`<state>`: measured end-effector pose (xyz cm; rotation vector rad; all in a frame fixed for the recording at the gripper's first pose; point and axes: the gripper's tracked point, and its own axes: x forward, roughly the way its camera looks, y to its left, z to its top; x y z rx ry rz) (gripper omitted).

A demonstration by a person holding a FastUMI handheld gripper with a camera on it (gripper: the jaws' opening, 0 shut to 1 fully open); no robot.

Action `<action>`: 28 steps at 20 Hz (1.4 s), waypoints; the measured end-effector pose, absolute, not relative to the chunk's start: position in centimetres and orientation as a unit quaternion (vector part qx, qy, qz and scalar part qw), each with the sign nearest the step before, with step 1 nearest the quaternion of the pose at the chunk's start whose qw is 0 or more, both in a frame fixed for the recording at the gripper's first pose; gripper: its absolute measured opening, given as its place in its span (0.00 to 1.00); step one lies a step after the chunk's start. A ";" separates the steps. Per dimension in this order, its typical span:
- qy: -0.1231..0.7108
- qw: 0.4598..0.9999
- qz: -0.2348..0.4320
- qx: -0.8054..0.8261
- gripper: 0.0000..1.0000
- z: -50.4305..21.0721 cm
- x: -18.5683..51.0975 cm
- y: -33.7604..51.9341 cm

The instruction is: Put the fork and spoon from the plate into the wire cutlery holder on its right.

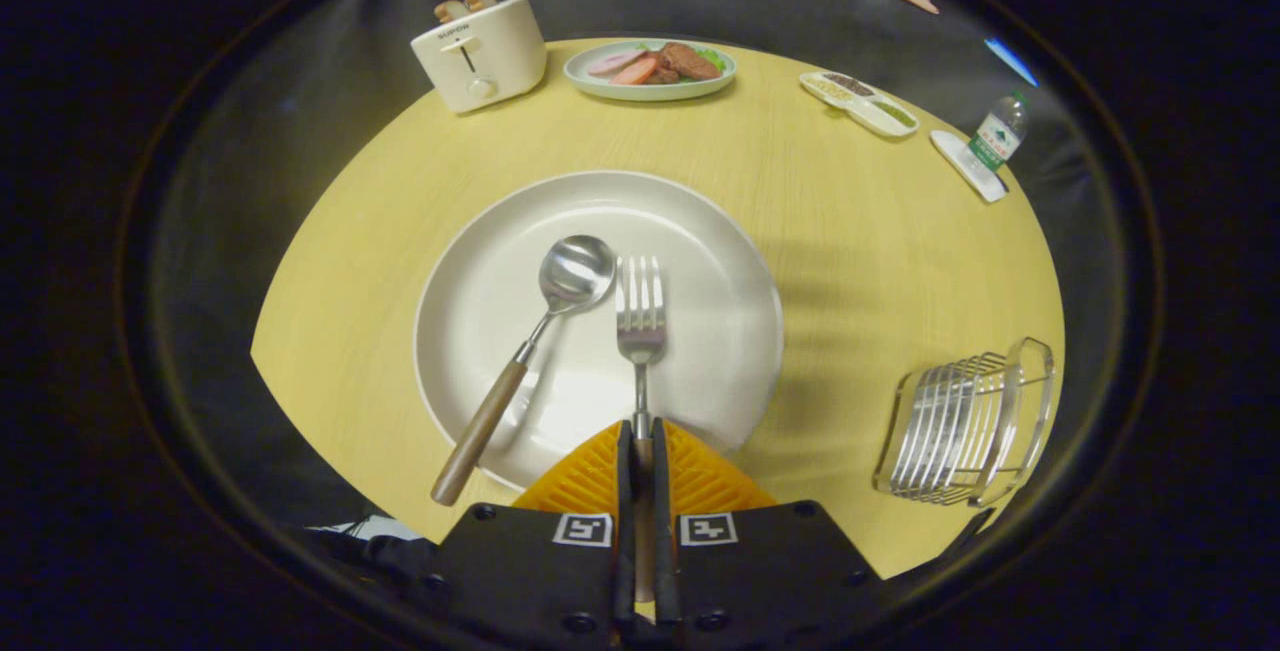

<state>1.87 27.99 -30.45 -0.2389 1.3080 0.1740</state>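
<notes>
Fork (640, 316): lies on the plate (720, 261), right of the spoon (560, 301); tines point away from the tool, long axis runs straight along the fingers.
Tool (641, 456): clenched on the fork's handle, both fingers pressed to it at the plate's near rim.
Hidden: the fork's handle is covered by the fingers from the near rim back; only a thin strip of it shows in the slit between them.
Spoon: bowl near the plate's middle, just left of the fork's tines, not touching them; wooden handle slants toward the near left and its end juts past the plate's rim over the bench (860, 261).
Holder (968, 423): wire, on the bench well right of the plate, close to the bench's near right edge; hard to tell how it opens.
Open room: bare bench between the plate and the holder.
Beyond the plate: toaster (482, 53) at far left, food dish (650, 69) straight beyond, divided tray (858, 103) and bottle (998, 133) far right, all small near the bench's far edge.
</notes>
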 end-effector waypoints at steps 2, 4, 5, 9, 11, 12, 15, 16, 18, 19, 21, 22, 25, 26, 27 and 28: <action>0.605 0.786 0.064 -0.113 0.11 -28.9 1.8 26.1; 0.602 0.787 0.043 -0.125 0.11 -27.2 1.6 23.7; 0.602 0.788 0.035 -0.127 0.11 -26.2 1.5 22.8; 0.591 0.795 0.024 -0.133 0.11 -22.1 1.2 20.2; 0.591 0.791 0.018 -0.154 0.11 -19.9 1.0 18.2; 0.591 0.790 0.007 -0.164 0.11 -18.9 0.9 16.9; 0.599 0.775 -0.027 -0.200 0.11 -16.3 0.1 12.2; 0.604 0.768 -0.031 -0.209 0.11 -15.7 -0.2 11.0; 0.618 0.753 -0.032 -0.226 0.11 -14.9 -0.8 9.4; 0.624 0.743 -0.031 -0.239 0.11 -14.8 -1.0 8.6; 0.641 0.719 -0.019 -0.269 0.11 -15.0 -1.6 7.8; 0.647 0.708 -0.015 -0.284 0.11 -15.0 -1.6 7.5; 0.666 0.680 -0.002 -0.307 0.11 -16.0 -1.5 7.3; 0.672 0.672 0.001 -0.311 0.11 -16.4 -1.4 7.4; 0.677 0.665 0.004 -0.315 0.11 -16.9 -1.4 7.4; 0.682 0.657 0.006 -0.322 0.11 -17.3 -1.4 7.4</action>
